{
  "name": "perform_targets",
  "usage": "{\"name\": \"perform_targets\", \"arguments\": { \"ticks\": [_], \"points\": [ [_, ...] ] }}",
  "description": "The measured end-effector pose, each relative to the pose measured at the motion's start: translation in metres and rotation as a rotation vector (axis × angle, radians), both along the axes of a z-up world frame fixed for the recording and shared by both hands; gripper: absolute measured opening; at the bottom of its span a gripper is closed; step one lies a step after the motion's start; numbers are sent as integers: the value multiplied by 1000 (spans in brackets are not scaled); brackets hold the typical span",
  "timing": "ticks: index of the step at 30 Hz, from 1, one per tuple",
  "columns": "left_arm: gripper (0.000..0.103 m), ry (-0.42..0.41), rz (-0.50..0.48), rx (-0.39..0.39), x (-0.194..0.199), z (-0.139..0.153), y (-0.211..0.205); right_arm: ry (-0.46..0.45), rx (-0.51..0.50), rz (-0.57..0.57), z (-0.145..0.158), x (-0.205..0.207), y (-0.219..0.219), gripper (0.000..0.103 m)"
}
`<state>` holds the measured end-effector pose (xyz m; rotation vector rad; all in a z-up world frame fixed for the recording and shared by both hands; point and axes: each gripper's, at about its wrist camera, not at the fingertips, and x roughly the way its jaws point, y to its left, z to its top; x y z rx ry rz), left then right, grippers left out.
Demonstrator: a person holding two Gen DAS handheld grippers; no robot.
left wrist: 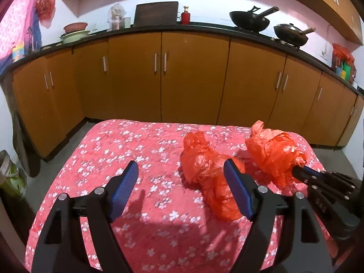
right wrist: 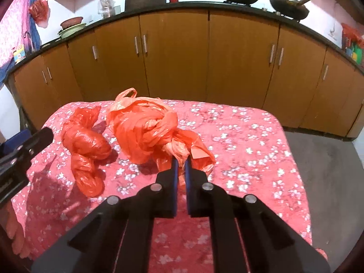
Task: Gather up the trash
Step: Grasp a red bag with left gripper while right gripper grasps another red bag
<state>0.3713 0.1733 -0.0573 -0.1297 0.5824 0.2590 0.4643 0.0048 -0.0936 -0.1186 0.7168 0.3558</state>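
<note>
Hidden: the contents of both orange bags cannot be made out; the near edge of the table [right wrist: 284, 159] is cut off behind the gripper frames in both views.
Cut off: in the left wrist view the right gripper's tips vanish into crumpled plastic; in the right wrist view only one dark finger of the left gripper enters at the left edge.
Right gripper [right wrist: 181, 162]: jaws together, clamped on a twisted tail of the knotted bag [right wrist: 145, 129], which sits on the floral cloth near the table's middle.
Left gripper [left wrist: 180, 170]: jaws wide apart, holding nothing, with its right pad just in front of the rolled bag [left wrist: 204, 166].
Rolled bag: lies on the cloth just beside the knotted bag, on its left.
Background: wooden cabinets [left wrist: 193, 75] under a dark counter with two black woks [left wrist: 250, 20].
</note>
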Motion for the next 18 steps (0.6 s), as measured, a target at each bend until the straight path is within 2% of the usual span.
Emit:
{"name": "perform_targets", "arguments": {
  "ticks": [8, 13, 15, 18],
  "points": [
    [76, 36, -8, 27, 25, -2, -12, -3, 28, -30, 6, -5, -15, 7],
    [58, 90, -45, 17, 38, -16, -19, -2, 28, -30, 6, -9, -20, 7],
    [44, 90, -72, 20, 38, -19, -24, -3, 24, -32, 6, -10, -22, 7],
    [36, 94, -85, 39, 37, -21, -29, 2, 30, -44, 6, -10, -25, 7]
  ]
}}
